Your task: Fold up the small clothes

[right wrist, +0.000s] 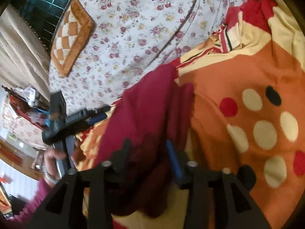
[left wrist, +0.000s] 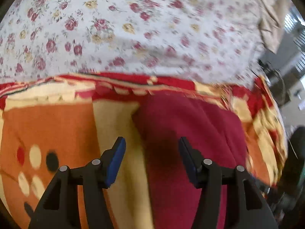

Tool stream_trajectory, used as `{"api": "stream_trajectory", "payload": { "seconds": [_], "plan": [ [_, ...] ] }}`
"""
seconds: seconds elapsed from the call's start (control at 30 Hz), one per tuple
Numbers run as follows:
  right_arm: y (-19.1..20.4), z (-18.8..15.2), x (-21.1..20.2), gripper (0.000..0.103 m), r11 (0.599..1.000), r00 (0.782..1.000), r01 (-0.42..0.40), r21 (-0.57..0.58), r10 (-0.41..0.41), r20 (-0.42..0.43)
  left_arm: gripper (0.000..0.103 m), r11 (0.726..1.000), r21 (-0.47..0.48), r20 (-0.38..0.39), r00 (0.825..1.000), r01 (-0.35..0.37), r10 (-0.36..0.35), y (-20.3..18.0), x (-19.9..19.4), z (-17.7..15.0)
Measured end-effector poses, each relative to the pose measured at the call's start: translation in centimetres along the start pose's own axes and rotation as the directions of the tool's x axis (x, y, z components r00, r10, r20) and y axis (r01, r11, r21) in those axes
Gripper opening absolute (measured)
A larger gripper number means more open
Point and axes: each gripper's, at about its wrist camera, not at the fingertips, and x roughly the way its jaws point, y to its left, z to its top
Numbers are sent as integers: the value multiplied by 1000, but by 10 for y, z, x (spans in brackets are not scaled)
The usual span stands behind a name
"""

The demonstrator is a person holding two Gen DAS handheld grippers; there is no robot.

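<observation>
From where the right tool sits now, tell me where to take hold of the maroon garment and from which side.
Grip the maroon garment at its near bunched end, which already lies between the fingers of the right tool. Come straight forward and down over the orange blanket: the cloth runs as a long ridge away from the tool, so its raised folds give something to pinch.
</observation>
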Motion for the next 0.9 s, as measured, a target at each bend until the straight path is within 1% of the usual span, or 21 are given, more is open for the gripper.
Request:
{"api": "stream_trajectory", "payload": {
  "seconds": [0.03,0.1,0.17,0.2,0.23,0.27,0.3,0.37,0.43,0.5,0.53,0.57,0.63,0.67,0.73,0.77,0.83,0.87,0.9],
  "plan": [
    [4,-2,-3,47,1000,1000,-12,4,12,-15,49,1000,13,-6,1000,12,-12,-2,-4,-8],
    [17,-10,-10,47,999,998,-44,-24,43,-38,49,999,34,-22,1000,18,-18,-6,-10,-27],
    [29,-21,-10,47,997,996,-54,-64,48,-81,49,999,25,-31,999,38,-38,-6,-13,-43],
    [35,-28,-6,47,994,994,-46,-97,35,-108,49,999,18,-24,999,45,-44,-6,-13,-47],
    [41,-33,-2,44,990,993,-20,-137,3,-121,49,999,16,-17,999,42,-41,-7,-12,-52],
    [46,-39,1,13,983,992,22,-184,-45,-120,49,999,14,-12,999,33,-33,-8,-11,-55],
    [48,-44,2,7,975,990,65,-212,-90,-113,49,999,9,-12,999,34,-34,-9,-11,-55],
    [47,-49,-4,6,972,988,78,-220,-106,-115,49,999,-1,-16,999,50,-50,-6,-17,-56],
    [37,-53,-9,6,962,980,140,-236,-169,-104,49,998,-1,-17,998,56,-56,-5,-18,-52],
    [20,-60,2,6,964,969,165,-209,-198,-148,49,999,-16,5,999,36,-36,-3,-14,-41],
    [16,-62,5,6,965,970,162,-205,-195,-148,49,999,-33,18,999,37,-36,0,-12,-36],
    [15,-62,5,6,969,973,152,-197,-182,-142,49,996,-73,32,999,41,-39,8,-8,-29],
    [16,-60,2,6,972,978,131,-194,-159,-136,49,989,-132,32,998,59,-55,19,0,-19],
    [15,-59,2,7,974,979,122,-193,-151,-141,49,981,-176,30,997,80,-76,28,7,-13],
    [11,-58,1,8,980,982,94,-174,-120,-147,49,970,-221,35,995,103,-97,38,16,-6],
    [10,-57,2,13,983,983,82,-163,-106,-148,49,965,-242,49,994,103,-93,42,20,-2],
    [13,-54,-2,20,986,987,62,-157,-83,-134,49,966,-245,60,996,78,-65,43,26,4],
    [16,-53,-5,22,984,989,64,-169,-86,-123,49,970,-237,56,997,57,-45,42,30,7],
    [20,-51,-9,24,978,989,84,-190,-106,-105,49,973,-227,56,998,29,-17,41,34,10]
  ]
}}
